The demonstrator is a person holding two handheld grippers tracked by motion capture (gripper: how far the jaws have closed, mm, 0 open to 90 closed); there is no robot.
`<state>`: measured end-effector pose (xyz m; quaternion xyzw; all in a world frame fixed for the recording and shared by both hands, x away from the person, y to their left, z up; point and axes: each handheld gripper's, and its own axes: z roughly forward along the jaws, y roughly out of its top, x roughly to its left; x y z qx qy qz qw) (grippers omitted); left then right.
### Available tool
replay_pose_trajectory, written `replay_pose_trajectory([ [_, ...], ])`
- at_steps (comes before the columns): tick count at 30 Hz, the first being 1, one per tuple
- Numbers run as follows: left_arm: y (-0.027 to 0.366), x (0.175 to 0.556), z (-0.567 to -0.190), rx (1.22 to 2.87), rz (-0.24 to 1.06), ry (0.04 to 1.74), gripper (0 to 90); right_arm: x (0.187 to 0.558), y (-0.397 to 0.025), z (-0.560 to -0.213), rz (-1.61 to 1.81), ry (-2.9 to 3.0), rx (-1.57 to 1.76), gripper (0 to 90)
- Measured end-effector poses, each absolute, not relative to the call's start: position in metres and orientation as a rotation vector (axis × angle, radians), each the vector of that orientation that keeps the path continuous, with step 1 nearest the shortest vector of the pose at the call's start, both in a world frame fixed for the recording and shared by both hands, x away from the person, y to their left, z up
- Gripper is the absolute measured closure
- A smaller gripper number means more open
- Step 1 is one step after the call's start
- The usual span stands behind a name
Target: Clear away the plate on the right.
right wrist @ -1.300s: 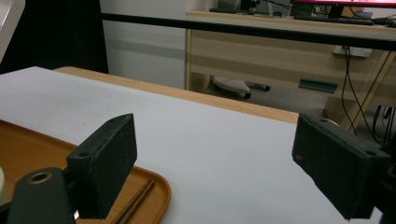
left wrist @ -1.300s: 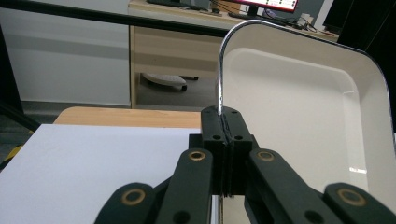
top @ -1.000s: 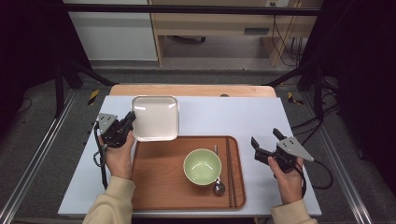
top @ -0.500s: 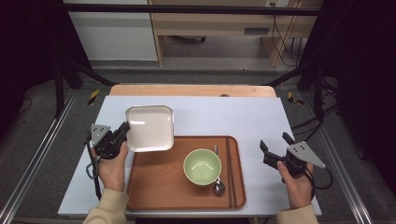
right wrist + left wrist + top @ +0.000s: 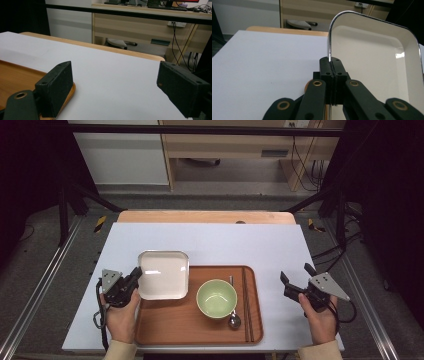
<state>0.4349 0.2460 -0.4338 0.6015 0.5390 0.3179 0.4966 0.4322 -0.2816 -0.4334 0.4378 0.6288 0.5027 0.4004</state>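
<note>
Plate (image 5: 163,274) pinched by its left rim in the left gripper's (image 5: 131,279) jaws could tip and clip that bowl (image 5: 216,298) at frame centre, right gripper (image 5: 296,285) jaws wide, empty.

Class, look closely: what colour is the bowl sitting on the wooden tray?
The bowl is pale green, seen best in the high view.

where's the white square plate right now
In the high view the white square plate sits left of centre, over the wooden tray's upper-left corner, beside the green bowl, its left rim pinched by the left gripper.
</note>
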Motion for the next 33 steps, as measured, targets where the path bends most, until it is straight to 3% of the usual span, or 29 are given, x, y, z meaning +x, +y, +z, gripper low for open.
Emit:
replay_pose_trajectory([
  [13,0.243,0.416,-0.453,1.472,0.658,1.333,89.2,0.433,-0.28,-0.434,1.258,1.608,1.105,13.8],
  [33,0.239,0.426,-0.461,1.536,0.571,1.384,88.8,0.434,-0.276,-0.436,1.243,1.646,1.112,13.9],
])
